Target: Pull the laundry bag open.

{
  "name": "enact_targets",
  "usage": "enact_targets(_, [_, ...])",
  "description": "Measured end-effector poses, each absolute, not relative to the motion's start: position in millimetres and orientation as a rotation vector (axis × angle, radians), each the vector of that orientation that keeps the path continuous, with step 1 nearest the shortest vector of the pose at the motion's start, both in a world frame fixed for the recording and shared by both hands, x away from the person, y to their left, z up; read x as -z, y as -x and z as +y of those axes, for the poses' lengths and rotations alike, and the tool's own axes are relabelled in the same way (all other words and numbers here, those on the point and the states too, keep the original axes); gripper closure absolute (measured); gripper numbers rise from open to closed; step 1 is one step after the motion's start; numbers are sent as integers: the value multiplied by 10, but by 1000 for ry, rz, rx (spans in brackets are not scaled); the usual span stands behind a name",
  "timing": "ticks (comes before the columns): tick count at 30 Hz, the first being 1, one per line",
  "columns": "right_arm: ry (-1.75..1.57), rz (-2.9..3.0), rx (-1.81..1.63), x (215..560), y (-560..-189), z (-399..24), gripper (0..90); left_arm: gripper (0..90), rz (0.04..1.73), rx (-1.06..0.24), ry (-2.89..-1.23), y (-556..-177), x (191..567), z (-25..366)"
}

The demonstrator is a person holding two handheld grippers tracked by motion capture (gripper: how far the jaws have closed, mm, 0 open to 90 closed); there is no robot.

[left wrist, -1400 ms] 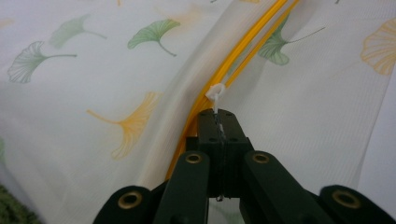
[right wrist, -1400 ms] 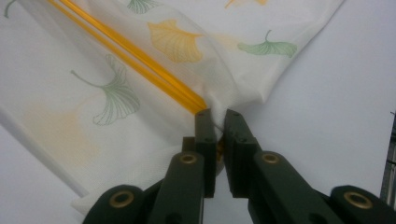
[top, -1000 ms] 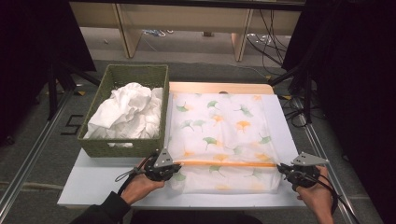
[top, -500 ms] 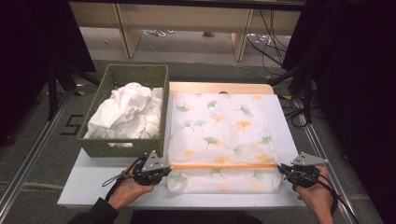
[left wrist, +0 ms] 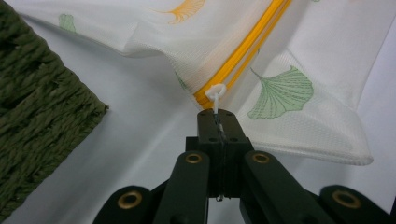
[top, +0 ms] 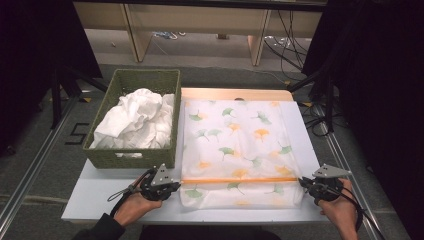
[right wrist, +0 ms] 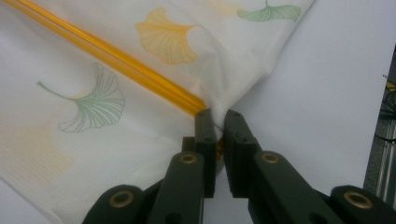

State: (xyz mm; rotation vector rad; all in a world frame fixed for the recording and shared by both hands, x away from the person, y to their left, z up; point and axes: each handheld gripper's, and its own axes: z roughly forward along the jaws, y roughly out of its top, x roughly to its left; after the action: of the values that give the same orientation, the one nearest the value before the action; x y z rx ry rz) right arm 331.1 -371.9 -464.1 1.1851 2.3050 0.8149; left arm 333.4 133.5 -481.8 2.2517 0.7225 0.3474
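White table point(top: 100, 200): open room along near edge and at right of bag; left side taken by green woven basket point(top: 135, 155) of crumpled white laundry point(top: 135, 120).
Ginkgo-print mesh laundry bag point(top: 240, 145) flat at table centre, just beside basket.
Orange zipper point(top: 235, 180) appears shut full width; opening and loading judged left.
Left gripper point(left wrist: 218, 119): jaws clamped on white zipper pull point(left wrist: 215, 93).
Right gripper point(right wrist: 215, 122): jaws pinching bag corner at zipper end, near right table edge.

We are wearing a dark sleeve point(top: 97, 231) on our left arm. We are carrying two black claws: the left claw point(left wrist: 217, 122) and the right claw point(right wrist: 215, 125), each showing brass-coloured pivot pins, a grey three-cornered plate and a trailing black cable.
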Motion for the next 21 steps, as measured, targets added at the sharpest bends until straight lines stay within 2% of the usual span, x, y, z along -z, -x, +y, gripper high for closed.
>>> enact_targets(13, [-1202, 2328, -788, 4719, -3324, -3719, 847, 880, 718, -360, -2298, -3340, 4864, 1294])
enact_targets(18, [-1196, 2321, -787, 4729, -3340, -3744, 783, 791, 760, -353, -2277, -3358, 4861, 1329])
enact_targets(21, [-1241, 2280, -781, 4727, -3337, -3737, 640, 642, 779, -367, -2268, -3362, 4848, 1334])
